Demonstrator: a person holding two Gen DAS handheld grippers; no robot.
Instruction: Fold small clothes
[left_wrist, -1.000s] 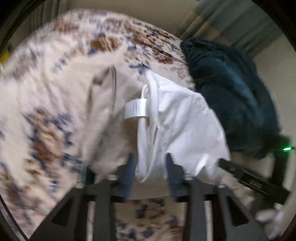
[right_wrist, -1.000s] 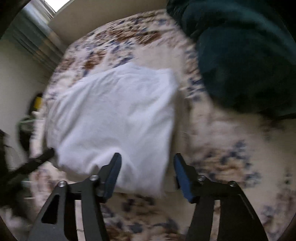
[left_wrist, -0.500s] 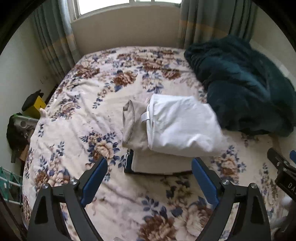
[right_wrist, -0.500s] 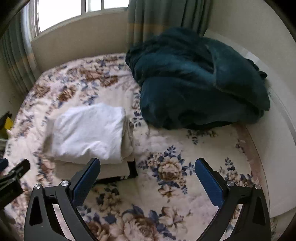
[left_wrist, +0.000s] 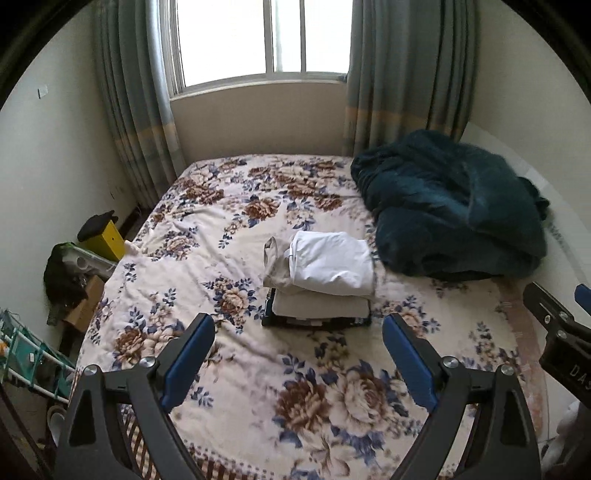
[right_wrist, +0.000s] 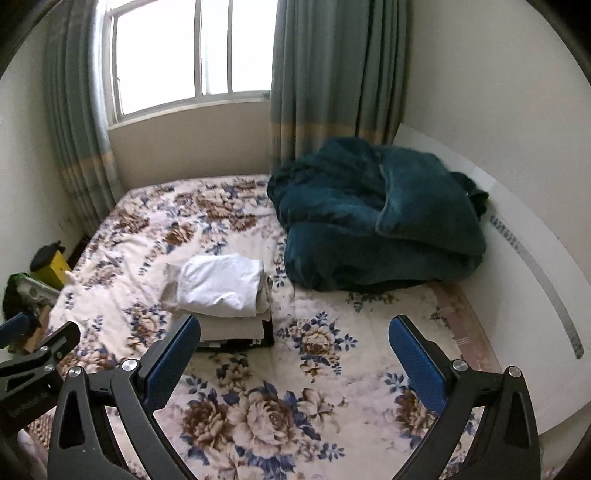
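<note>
**Operator:** Bedroom scene, seen from above the foot of a bed (left_wrist: 317, 376) with a floral cover. Nearest to me are my two tools. I have the left gripper (left_wrist: 297, 354) spread wide with nothing between its blue pads, and the right gripper (right_wrist: 295, 354) is just as wide and just as empty. Both hang in the air, pointing down at the cover.

**Listener:** Where are the clothes?

**Operator:** Beyond both grippers, towards the window, sits a stack of folded clothes (left_wrist: 319, 280). It lies almost straight ahead of the left gripper, and ahead and to the left of the right one, so I judge the left gripper nearer to it in line. Neither touches it.

**Listener:** How does the stack lie?

**Operator:** On top is a white garment (left_wrist: 330, 264), over a beige piece and something dark at the bottom. Its long axis runs across the bed, side to side as I look. In the left view, the white garment's rounded fold faces left.

**Listener:** And past the stack?

**Operator:** Just right of the stack and beyond it lies a heaped dark teal blanket (left_wrist: 450, 206). Farthest back is the window (left_wrist: 258, 40), between grey-green curtains (left_wrist: 402, 74). I see no loose garment waiting.
</note>
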